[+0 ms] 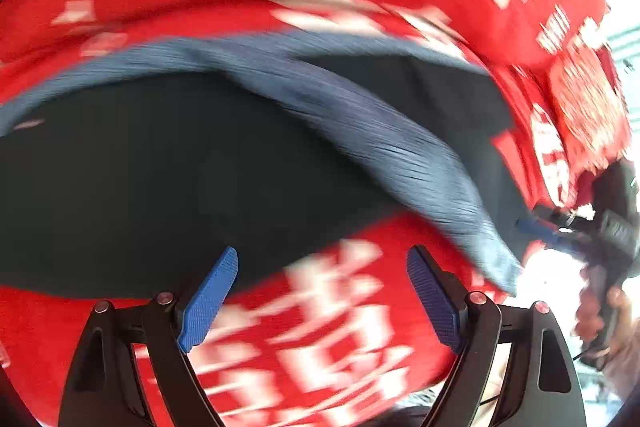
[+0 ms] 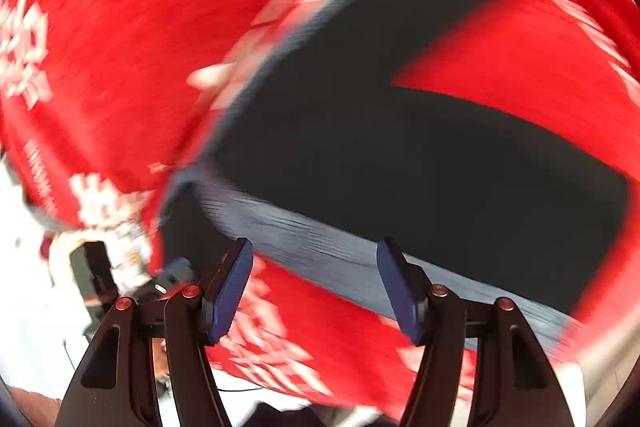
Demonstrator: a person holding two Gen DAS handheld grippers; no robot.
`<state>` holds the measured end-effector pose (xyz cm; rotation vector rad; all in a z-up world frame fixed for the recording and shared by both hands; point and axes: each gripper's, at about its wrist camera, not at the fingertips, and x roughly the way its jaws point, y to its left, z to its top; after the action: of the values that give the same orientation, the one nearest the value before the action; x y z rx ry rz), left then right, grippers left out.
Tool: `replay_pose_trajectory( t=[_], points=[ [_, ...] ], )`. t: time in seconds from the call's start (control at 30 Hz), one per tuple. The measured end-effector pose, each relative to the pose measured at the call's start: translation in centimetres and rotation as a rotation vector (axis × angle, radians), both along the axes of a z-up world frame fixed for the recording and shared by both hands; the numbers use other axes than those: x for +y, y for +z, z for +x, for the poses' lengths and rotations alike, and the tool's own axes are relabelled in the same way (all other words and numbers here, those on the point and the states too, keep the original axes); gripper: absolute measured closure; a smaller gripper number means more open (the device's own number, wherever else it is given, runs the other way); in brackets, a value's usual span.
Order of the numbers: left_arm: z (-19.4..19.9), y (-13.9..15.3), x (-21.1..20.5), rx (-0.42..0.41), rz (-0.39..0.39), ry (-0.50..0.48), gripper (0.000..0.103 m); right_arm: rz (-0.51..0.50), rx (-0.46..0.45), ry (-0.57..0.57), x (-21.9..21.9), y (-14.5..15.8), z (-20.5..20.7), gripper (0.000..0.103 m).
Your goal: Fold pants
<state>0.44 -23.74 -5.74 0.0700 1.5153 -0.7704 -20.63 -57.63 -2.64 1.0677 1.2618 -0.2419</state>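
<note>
Dark pants (image 2: 400,155) — forked legs (right view only)

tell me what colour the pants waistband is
Lighter grey-blue ribbed waistband on dark navy pants; the left wrist view shows it best.

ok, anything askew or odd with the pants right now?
The dark pants lie on the red printed cloth with the grey-blue waistband flipped and rumpled, not flat. Both views are motion-blurred. Left tool and right tool are open and hold nothing. No damage visible.
</note>
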Motion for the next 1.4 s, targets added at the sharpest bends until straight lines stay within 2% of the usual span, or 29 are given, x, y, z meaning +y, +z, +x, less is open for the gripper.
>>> replay_pose_trajectory(
  t=[0.13, 0.23, 0.33, 0.4, 0.47, 0.53, 0.6, 0.7, 0.77, 0.9, 1.0, 1.03, 1.07, 1.1, 1.13, 1.2, 1.27, 1.33, 1.4],
  points=[
    [-2.7, -0.9, -6.7, 0.029, -0.01, -0.087, 0.016, -0.017, 0.106, -0.094, -3.6, -1.1, -8.0, 0.035],
    [-4.6, -1.4, -9.8, 0.056, 0.0, -0.134, 0.016, 0.009, 0.132, -0.146, -5.0, -2.7, -11.7, 0.035],
    [-5.7, -1.7, -11.8, 0.069, 0.013, -0.175, 0.016, 0.073, 0.1, -0.194, -5.2, -4.4, -13.5, 0.035],
    [-5.8, -2.0, -12.9, 0.062, 0.032, -0.183, 0.016, 0.098, 0.078, -0.21, -4.2, -4.8, -13.1, 0.037],
    [-5.4, -2.4, -12.9, 0.071, 0.028, -0.176, 0.016, 0.174, 0.045, -0.204, -3.1, -4.8, -12.1, 0.082],
    [-4.7, -2.1, -13.5, 0.101, 0.008, -0.146, 0.016, 0.215, 0.034, -0.186, -2.9, -4.8, -11.5, 0.086],
    [-3.7, -1.3, -14.4, 0.11, -0.004, -0.113, 0.016, 0.25, -0.051, -0.172, -3.5, -3.5, -9.9, 0.087],
    [-1.4, 0.8, -15.7, 0.078, -0.059, -0.044, 0.016, 0.25, -0.172, -0.193, -5.8, -0.9, -7.1, 0.087],
    [0.2, 1.9, -17.0, 0.047, -0.092, -0.008, 0.016, 0.227, -0.266, -0.19, -8.8, 1.2, -3.6, 0.087],
    [4.6, 3.7, -19.8, -0.059, -0.121, 0.033, 0.016, 0.129, -0.344, -0.167, -13.6, 3.3, 3.3, 0.087],
    [7.5, 4.9, -20.9, -0.141, -0.129, 0.062, 0.016, 0.058, -0.309, -0.19, -17.8, 2.4, 9.2, 0.081],
    [8.5, 5.5, -21.3, -0.18, -0.125, 0.075, 0.016, 0.041, -0.28, -0.18, -18.9, 2.1, 10.7, 0.075],
    [9.2, 5.8, -21.0, -0.205, -0.12, 0.082, 0.016, 0.016, -0.248, -0.165, -19.5, 1.9, 11.4, 0.067],
    [9.8, 6.1, -20.7, -0.229, -0.106, 0.086, 0.016, -0.016, -0.222, -0.147, -19.8, 1.8, 12.2, 0.046],
    [10.1, 6.2, -20.4, -0.244, -0.09, 0.088, 0.016, -0.064, -0.215, -0.12, -20.0, 2.4, 13.1, 0.039],
    [10.1, 5.8, -19.4, -0.259, -0.043, 0.084, 0.016, -0.103, -0.224, -0.109, -19.9, 2.8, 12.9, 0.039],
    [9.3, 4.7, -18.6, -0.262, 0.018, 0.074, 0.016, -0.107, -0.188, -0.154, -19.7, 2.1, 11.1, 0.039],
    [8.3, 2.7, -17.0, -0.245, 0.106, 0.069, 0.016, -0.101, -0.109, -0.221, -19.2, 0.5, 8.3, 0.046],
    [7.0, 0.9, -15.5, -0.206, 0.151, 0.083, 0.016, -0.068, -0.068, -0.274, -18.7, -1.2, 6.1, 0.056]
  ],
)
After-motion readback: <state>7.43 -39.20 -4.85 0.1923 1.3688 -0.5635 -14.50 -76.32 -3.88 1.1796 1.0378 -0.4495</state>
